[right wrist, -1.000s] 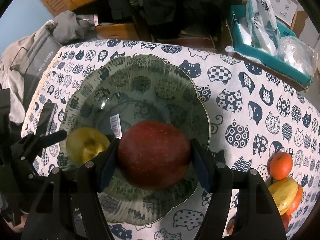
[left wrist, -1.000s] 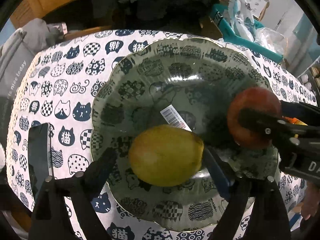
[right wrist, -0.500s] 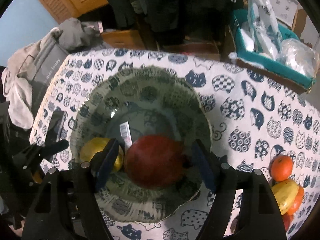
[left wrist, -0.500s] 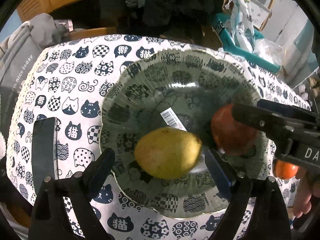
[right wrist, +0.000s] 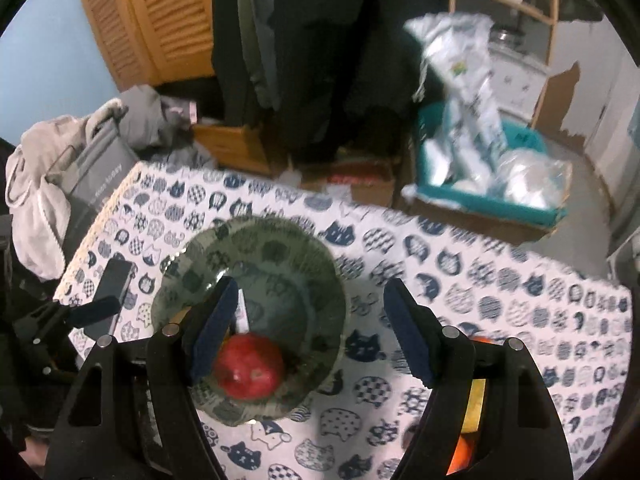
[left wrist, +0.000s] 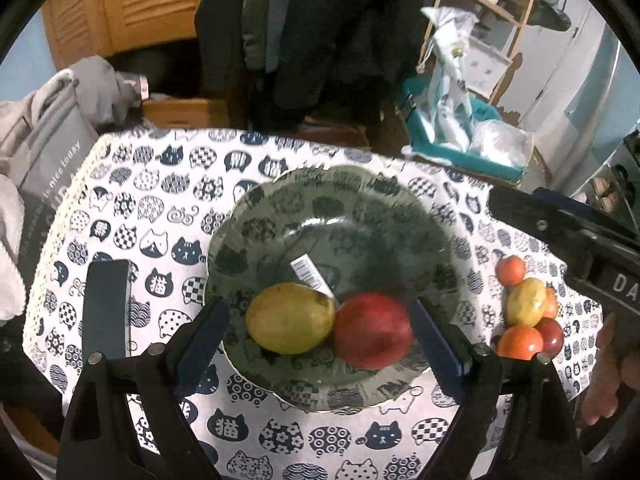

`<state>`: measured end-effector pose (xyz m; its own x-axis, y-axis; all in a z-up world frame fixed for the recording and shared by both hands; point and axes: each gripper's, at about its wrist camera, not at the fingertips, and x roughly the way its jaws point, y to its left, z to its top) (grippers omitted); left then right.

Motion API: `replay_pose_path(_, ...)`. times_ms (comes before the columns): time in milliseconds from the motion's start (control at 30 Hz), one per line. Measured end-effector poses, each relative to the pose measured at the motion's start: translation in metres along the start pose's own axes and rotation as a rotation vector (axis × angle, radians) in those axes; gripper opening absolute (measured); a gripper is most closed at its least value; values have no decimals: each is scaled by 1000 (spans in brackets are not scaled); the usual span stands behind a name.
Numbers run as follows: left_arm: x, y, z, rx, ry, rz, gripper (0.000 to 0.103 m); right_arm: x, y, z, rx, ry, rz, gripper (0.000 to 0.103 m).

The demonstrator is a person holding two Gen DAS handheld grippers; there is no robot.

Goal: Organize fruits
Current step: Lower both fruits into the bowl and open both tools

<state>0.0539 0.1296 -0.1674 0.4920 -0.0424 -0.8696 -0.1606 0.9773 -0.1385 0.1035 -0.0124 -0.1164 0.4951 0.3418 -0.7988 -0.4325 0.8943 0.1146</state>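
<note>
- The left gripper (left wrist: 320,340) hangs above the glass bowl (left wrist: 280,200) with its fingers spread wide and nothing between the pads.
- The right gripper (right wrist: 308,332) is empty as well; its jaws have just been opening and stand apart over the tablecloth (right wrist: 500,280).
- In the bowl a yellow-green mango (left wrist: 290,324) and a red apple (left wrist: 374,334) lie touching, near the front rim, beside a barcode sticker (left wrist: 310,274).
- Loose fruit (left wrist: 528,312), orange, yellow and dark red, waits in a pile right of the bowl.
- These look firm, smooth and rounded, likely to roll; I would pinch each across its widest middle, gently, since glass chips.
</note>
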Motion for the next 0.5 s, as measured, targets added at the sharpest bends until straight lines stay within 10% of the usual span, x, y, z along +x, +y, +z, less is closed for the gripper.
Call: replay_pose_path(500, -65, -37, 2, 38, -141, -61, 93, -103, -35, -17, -1, -150, -79, 82)
